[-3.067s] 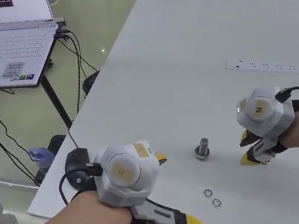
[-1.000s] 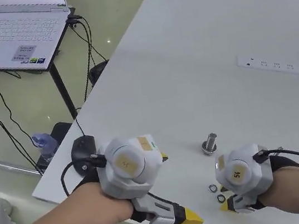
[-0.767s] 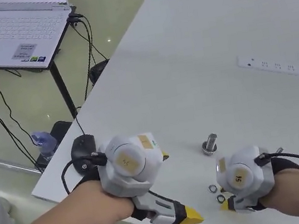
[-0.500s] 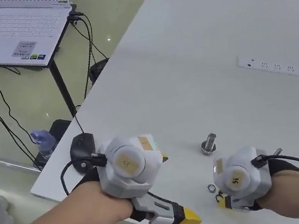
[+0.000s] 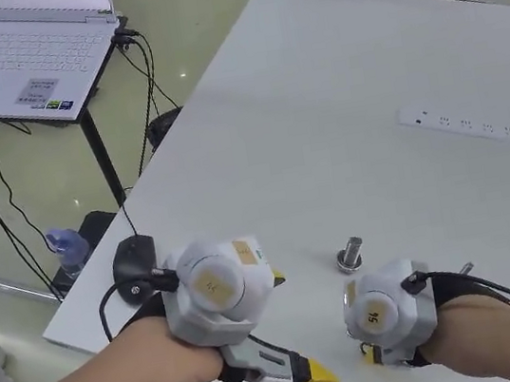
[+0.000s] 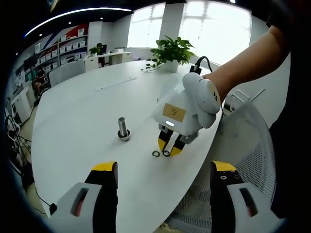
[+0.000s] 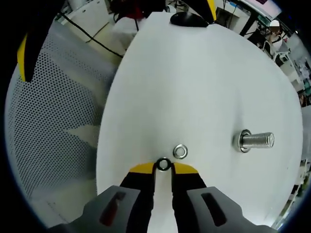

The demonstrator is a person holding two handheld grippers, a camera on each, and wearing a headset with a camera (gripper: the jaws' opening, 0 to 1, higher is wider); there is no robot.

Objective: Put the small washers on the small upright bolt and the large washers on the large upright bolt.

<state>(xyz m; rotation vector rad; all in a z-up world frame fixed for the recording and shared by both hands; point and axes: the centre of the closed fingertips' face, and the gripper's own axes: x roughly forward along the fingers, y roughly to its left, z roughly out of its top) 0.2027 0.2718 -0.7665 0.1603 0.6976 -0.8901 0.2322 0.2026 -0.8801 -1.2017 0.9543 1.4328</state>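
Note:
Near the table's front edge an upright steel bolt (image 5: 349, 254) (image 6: 123, 130) (image 7: 255, 141) stands with a washer round its base. Two loose washers lie in front of it. My right gripper (image 5: 369, 354) (image 6: 169, 145) (image 7: 164, 170) points down at them, its yellow tips closed to the width of the nearer washer (image 7: 164, 164) (image 6: 166, 153), which sits between them on the table. The other washer (image 7: 180, 151) (image 6: 155, 154) lies free just beyond. My left gripper (image 5: 295, 329) (image 6: 164, 167) is held open at the table's edge, with nothing in it. A thin metal stub (image 5: 465, 267) shows past the right wrist.
A white power strip (image 5: 476, 124) lies at the back right of the white table (image 5: 318, 95). A black puck (image 5: 133, 257) sits at the table's left corner, and a laptop (image 5: 12, 45) stands on a side stand. A mesh chair (image 6: 243, 145) is under the front edge.
My right gripper has come from the right of the bolt down to the two washers at the front edge and settled over them. The left gripper has barely moved.

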